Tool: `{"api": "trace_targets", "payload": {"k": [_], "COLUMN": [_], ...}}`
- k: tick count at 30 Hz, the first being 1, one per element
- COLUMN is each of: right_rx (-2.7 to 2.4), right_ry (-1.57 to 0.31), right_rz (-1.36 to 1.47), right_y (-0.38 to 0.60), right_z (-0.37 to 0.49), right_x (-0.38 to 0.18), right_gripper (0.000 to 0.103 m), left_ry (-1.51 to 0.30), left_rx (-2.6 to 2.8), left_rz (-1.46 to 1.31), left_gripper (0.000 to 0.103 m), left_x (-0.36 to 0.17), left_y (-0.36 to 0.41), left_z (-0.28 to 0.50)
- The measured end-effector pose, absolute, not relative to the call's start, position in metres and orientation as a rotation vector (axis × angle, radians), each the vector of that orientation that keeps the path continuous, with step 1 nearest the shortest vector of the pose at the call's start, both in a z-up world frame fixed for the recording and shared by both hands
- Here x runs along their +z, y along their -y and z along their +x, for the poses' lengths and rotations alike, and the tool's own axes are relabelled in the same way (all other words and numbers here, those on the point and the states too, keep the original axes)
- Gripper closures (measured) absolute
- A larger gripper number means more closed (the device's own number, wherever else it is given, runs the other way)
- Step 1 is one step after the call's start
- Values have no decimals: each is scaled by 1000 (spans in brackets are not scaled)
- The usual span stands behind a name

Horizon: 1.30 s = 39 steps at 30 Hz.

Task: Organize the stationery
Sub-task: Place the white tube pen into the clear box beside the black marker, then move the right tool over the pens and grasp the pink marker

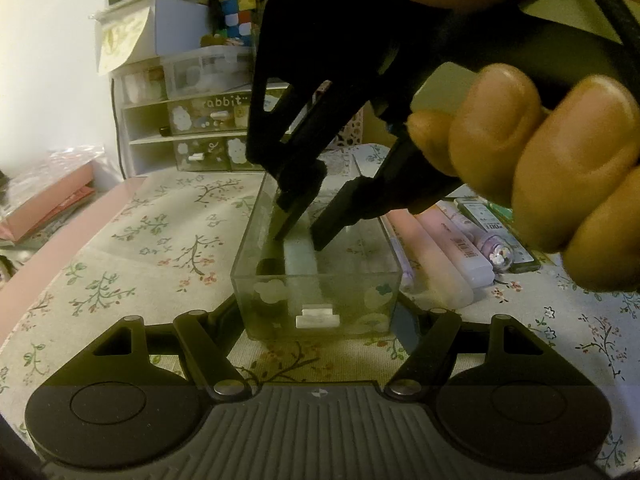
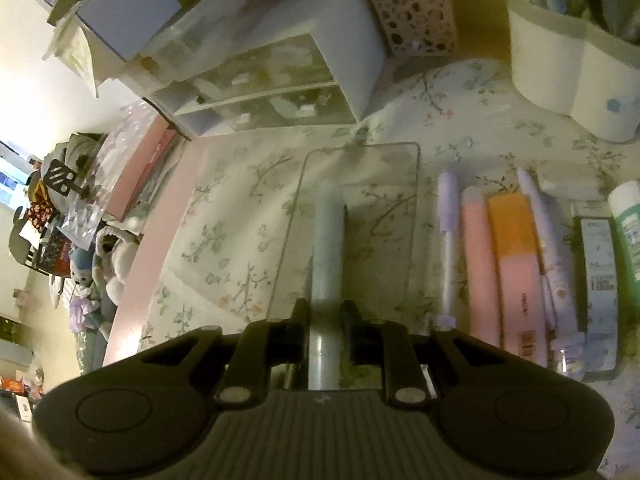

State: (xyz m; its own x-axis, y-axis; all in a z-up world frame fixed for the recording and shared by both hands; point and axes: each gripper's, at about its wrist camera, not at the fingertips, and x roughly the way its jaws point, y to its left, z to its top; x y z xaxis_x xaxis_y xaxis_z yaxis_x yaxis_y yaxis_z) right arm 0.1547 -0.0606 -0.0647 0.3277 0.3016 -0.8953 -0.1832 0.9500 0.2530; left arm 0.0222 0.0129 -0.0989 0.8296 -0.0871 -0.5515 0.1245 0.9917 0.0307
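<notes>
A clear plastic drawer box [image 1: 316, 292] stands on the floral cloth. My left gripper [image 1: 316, 312] is open, its fingers either side of the box's near end. My right gripper [image 1: 304, 236] reaches down into the box from above; its fingers stand around a pale blue pen [image 1: 300, 258] lying inside. In the right wrist view the pale blue pen [image 2: 328, 240] runs between my right gripper's [image 2: 325, 320] fingers, which close on it, over the box [image 2: 414, 208]. More pens and highlighters [image 2: 516, 256] lie in a row to the right of the box.
A white drawer organizer [image 1: 192, 120] with clear drawers stands behind the box. A pink perforated basket [image 2: 412, 12] and a white holder [image 2: 560, 68] stand at the back right. A green bottle [image 2: 630, 232] and a labelled pack [image 2: 598, 272] lie far right. The pink table edge [image 1: 60, 248] runs on the left.
</notes>
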Motion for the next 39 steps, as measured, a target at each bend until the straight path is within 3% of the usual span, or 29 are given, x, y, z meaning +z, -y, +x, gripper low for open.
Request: {"api": "trace_targets", "payload": {"k": [12, 19, 39], "right_rx": [348, 267, 210], "right_ry": [-1128, -1012, -988], "right_rz": [164, 267, 115], "right_y": [76, 142, 182], "right_z": [150, 141, 85], "right_x": [-46, -19, -39], "right_gripper": [95, 94, 94], "left_ry": [-583, -582, -589], "left_rx": [-116, -115, -93], "left_rz": [65, 62, 52], "left_gripper": [30, 31, 31], "left_x": [-99, -100, -99], "left_y": [-13, -12, -9], "left_z": [23, 23, 22]}}
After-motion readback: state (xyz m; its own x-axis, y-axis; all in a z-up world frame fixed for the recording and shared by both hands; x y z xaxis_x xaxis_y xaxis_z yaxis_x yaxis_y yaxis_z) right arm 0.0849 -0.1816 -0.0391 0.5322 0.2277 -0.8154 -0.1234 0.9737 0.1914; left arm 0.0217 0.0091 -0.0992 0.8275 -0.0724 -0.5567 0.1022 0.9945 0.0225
